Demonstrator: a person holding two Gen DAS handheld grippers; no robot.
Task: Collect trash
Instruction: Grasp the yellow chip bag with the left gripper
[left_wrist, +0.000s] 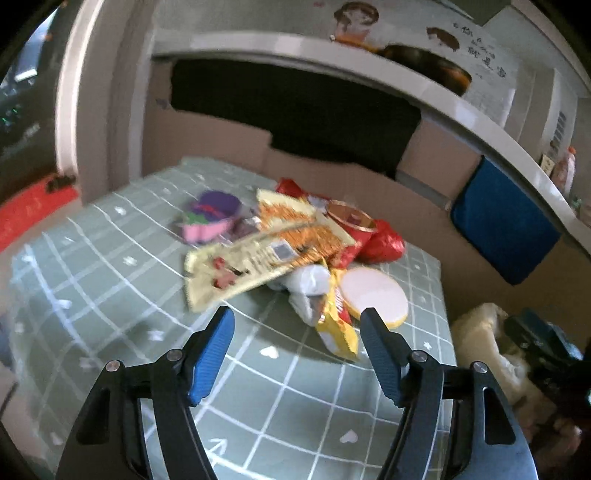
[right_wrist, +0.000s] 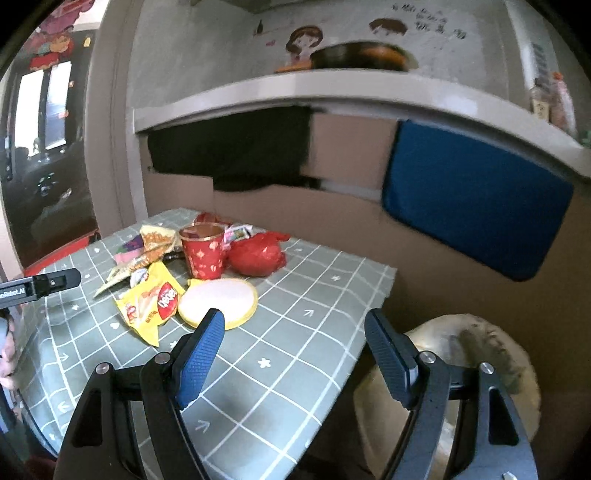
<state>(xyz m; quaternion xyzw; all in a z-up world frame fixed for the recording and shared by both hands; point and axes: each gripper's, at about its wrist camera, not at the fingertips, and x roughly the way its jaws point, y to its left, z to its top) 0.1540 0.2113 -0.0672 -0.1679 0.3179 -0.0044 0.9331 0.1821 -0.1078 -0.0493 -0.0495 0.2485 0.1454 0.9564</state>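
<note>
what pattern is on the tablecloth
Grey-green tablecloth with a white grid, small hearts and arrows; clearest in the right wrist view.

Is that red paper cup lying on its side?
No, the red paper cup stands upright on the checked tablecloth, its open mouth facing up.

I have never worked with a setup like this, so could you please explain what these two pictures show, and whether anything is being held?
No robot arm here: a person carries a two-fingered gripper in each hand, each with a fisheye camera looking along its blue fingers. One picture is from the left gripper, the other from the right gripper.

Both face a table with a green checked cloth bearing a trash pile: a yellow snack bag, a round white lid with a yellow rim, a red paper cup, a crumpled red bag and a long pale-yellow wrapper.

Both grippers stand open and hold nothing. A pale sack sits beside the table.
</note>
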